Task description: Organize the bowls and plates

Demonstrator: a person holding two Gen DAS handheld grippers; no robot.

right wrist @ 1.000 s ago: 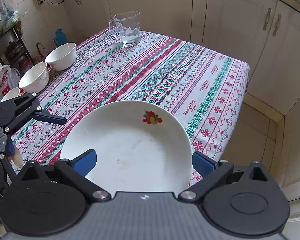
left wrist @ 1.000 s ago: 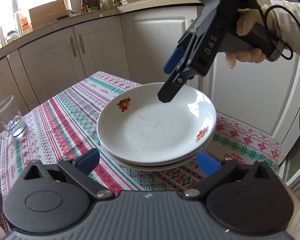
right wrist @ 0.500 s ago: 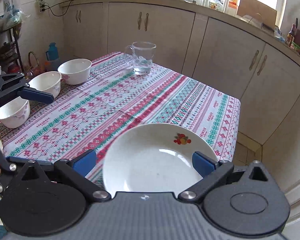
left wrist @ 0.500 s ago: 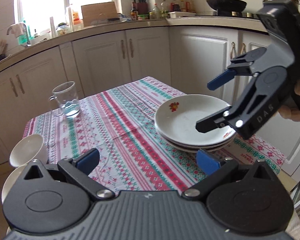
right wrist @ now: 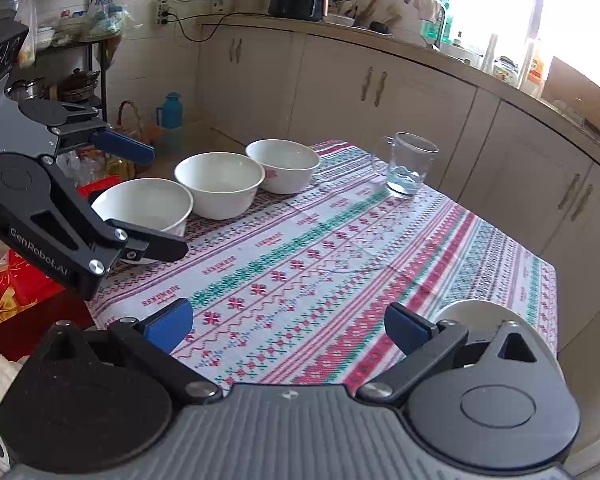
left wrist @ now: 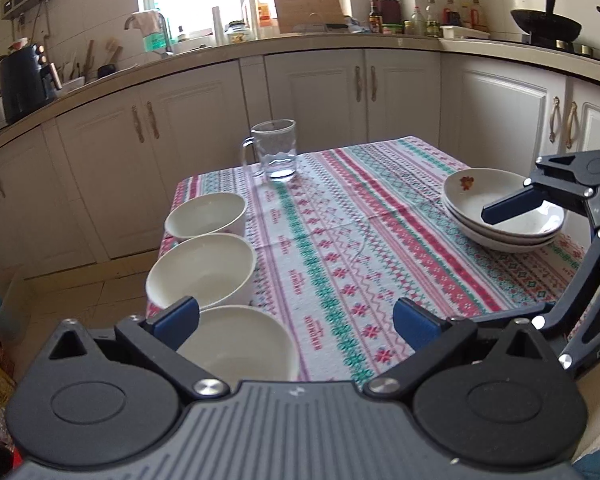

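Note:
Three white bowls stand in a row along the table's left edge: the nearest bowl (left wrist: 236,344) (right wrist: 144,204), the middle bowl (left wrist: 202,270) (right wrist: 220,188) and the far bowl (left wrist: 206,216) (right wrist: 284,164). A stack of white plates (left wrist: 500,212) (right wrist: 480,316) with a fruit print sits at the right edge. My left gripper (left wrist: 296,320) (right wrist: 152,196) is open, its fingers apart at the nearest bowl; contact is unclear. My right gripper (right wrist: 288,326) (left wrist: 496,260) is open and holds nothing, just beside the plates.
A glass mug (left wrist: 276,152) (right wrist: 408,164) with a little water stands at the far end of the striped tablecloth (left wrist: 340,248). Cabinets ring the table. Red boxes (right wrist: 16,292) and bags lie on the floor past the bowls.
Both grippers have drawn back from over the plate stack. The left one has swung left to the bowls; the right one now looks across the table. Both stayed open.

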